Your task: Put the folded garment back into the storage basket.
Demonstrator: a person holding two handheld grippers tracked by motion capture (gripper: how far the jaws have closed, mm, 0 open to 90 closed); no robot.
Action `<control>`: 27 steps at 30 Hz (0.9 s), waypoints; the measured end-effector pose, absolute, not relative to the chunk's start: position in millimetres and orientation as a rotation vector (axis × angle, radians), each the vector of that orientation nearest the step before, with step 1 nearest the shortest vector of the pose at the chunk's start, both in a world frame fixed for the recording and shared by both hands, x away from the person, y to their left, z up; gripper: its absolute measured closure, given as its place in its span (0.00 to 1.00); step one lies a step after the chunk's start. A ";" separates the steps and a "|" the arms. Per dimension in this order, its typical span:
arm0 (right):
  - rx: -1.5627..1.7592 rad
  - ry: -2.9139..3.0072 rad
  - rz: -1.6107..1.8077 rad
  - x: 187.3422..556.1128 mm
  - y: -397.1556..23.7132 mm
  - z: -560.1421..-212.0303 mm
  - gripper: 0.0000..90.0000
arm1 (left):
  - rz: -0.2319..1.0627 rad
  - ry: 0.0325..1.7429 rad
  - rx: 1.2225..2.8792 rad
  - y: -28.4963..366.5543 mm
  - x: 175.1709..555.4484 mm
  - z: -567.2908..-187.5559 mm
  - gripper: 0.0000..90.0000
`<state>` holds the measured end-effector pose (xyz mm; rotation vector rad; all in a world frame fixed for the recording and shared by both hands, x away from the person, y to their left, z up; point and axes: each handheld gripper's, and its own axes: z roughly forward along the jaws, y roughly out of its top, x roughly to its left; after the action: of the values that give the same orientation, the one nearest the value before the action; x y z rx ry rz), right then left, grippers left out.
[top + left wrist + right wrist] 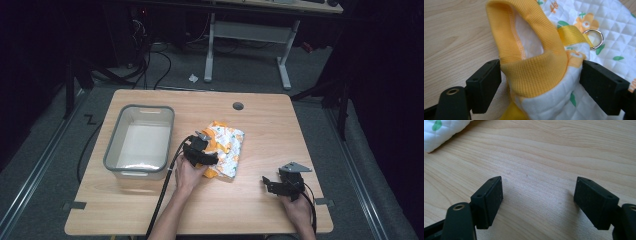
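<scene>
My left tongs [534, 75] straddle the garment's [227, 147] yellow cuff [534, 72], not clamped; right tongs [537, 202] wide, empty. Next: close, lift, probably to bin [116, 135].

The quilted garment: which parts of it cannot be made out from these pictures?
- Quilted garment, high view: near left part is covered by the left tongs; print too small to read.
- Left gripper view: orange cuff between the jaws hides what lies behind; lettering cut by the edge.
- Right gripper view: a white corner alone, cut by the edge.

Table [260, 125] lit bright from above, bkgd dark, soft shadows.
</scene>
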<state>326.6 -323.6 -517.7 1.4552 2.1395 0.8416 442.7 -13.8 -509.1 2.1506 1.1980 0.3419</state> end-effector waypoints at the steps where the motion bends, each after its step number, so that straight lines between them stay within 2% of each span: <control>1: 1.455 2.139 0.842 326.6 -323.6 -517.7 0.26 | 0.324 1.197 2.161 -14.3 443.6 -511.6 0.22; 7: 1.456 2.139 0.842 326.6 -323.6 -517.7 0.26 | 0.312 1.180 2.171 -16.2 442.6 -513.2 0.26; 20: 1.456 2.139 0.842 326.6 -323.6 -517.7 0.26 | 0.223 1.150 2.168 -18.4 438.1 -511.1 0.54; 27: 1.456 2.139 0.842 326.6 -323.6 -517.7 0.26 | 0.191 1.159 2.167 -20.1 438.0 -509.0 0.66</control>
<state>326.6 -323.6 -517.7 1.4557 2.1394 0.8417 438.0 -20.1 -509.0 2.1670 1.1595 0.1913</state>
